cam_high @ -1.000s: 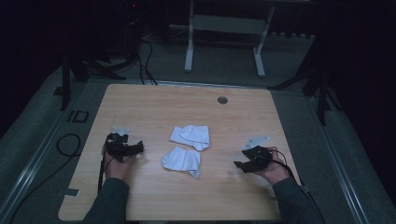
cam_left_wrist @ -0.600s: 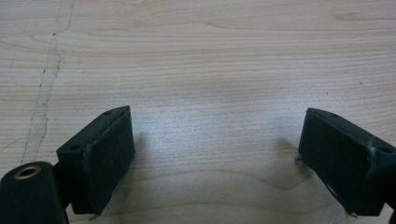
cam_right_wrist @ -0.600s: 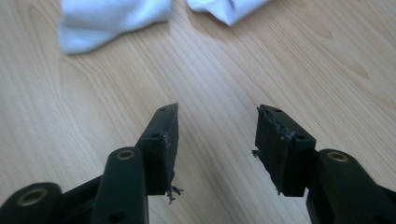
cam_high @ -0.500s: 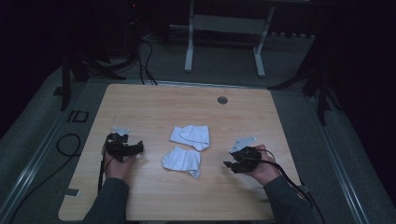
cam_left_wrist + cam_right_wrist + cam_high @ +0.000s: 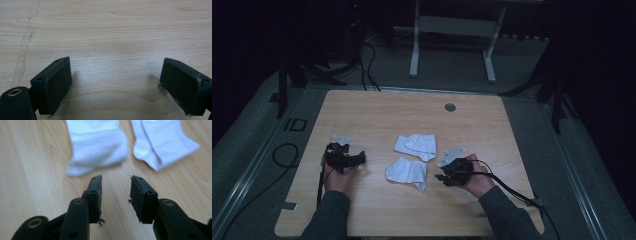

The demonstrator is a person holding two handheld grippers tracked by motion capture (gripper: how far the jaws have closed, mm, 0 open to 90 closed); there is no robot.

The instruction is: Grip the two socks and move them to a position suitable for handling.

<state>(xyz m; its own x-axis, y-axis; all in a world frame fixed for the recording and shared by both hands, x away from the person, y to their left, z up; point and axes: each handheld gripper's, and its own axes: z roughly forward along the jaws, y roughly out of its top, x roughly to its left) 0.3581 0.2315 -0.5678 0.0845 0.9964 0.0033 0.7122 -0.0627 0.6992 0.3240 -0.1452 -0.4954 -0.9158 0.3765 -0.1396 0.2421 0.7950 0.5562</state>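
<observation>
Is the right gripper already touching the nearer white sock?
Apart. In the right gripper view, bare wood shows between the right gripper and the nearer white sock; nothing lies between its jaws.

The person wears dark grey-green long sleeves (image 5: 329, 217). Each hand holds a black gripper, the left gripper (image 5: 343, 158) and the right gripper (image 5: 451, 175), with chunky black jaws and small brass-ringed holes. A black cable (image 5: 507, 187) trails from the right one.
</observation>
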